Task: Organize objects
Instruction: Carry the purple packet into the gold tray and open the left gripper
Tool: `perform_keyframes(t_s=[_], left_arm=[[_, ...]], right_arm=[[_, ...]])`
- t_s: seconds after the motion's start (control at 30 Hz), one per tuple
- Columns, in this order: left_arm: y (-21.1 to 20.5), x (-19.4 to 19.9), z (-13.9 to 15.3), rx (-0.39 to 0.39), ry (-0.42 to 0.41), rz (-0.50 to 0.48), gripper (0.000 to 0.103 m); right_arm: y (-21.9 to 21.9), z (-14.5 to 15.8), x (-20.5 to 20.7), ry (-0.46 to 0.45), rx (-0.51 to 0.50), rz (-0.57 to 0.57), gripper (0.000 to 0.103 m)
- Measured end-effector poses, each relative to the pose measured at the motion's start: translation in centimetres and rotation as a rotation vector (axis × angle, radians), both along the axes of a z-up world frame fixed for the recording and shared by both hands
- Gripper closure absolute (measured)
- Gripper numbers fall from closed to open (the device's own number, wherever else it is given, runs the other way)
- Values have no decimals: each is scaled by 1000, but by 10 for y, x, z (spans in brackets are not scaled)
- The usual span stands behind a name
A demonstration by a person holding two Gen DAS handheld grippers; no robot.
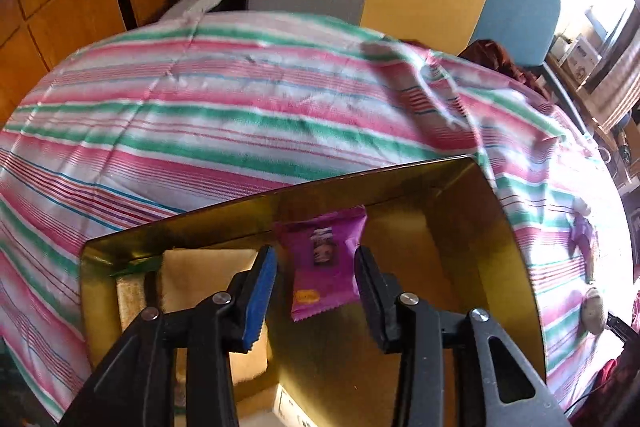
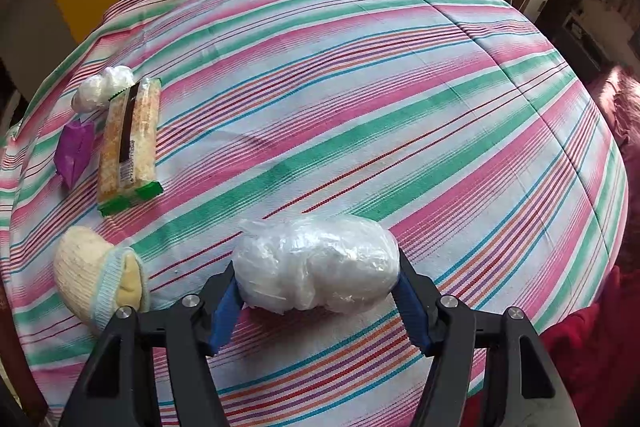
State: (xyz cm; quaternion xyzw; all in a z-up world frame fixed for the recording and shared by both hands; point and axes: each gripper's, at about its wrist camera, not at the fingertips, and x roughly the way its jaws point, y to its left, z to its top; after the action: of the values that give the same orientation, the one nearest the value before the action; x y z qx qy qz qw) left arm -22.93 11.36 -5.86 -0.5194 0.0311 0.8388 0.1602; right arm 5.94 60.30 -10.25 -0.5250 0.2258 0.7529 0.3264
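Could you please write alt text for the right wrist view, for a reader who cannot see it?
The right tongs grip a white plastic-wrapped bundle over a striped tablecloth. At the left lie a cream sock, a long snack bar, a purple wrapper and a smaller white bundle.

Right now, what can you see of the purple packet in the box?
The purple packet is a small glossy foil-like sachet with crimped ends, a small picture on its face and a yellow mark near the lower end. It looks sealed. It is inside the gold box, top end against the far wall. The left hand-held gripper is open around it, pads clear.
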Motion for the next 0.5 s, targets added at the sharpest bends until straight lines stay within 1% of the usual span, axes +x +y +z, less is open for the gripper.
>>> perform_keyframes(t_s=[0.1, 0.23, 0.33, 0.5], left_arm=[[0, 22, 19, -6, 80, -7, 61], [-3, 67, 45, 23, 193, -37, 60], [-1, 98, 59, 37, 254, -64, 60], [-3, 135, 69, 47, 309, -81, 60]], right_arm=[[-1, 0, -1, -5, 8, 6, 35], [-1, 2, 0, -3, 11, 6, 36], [-2, 3, 0, -1, 12, 8, 37], [-3, 4, 2, 0, 14, 14, 37]])
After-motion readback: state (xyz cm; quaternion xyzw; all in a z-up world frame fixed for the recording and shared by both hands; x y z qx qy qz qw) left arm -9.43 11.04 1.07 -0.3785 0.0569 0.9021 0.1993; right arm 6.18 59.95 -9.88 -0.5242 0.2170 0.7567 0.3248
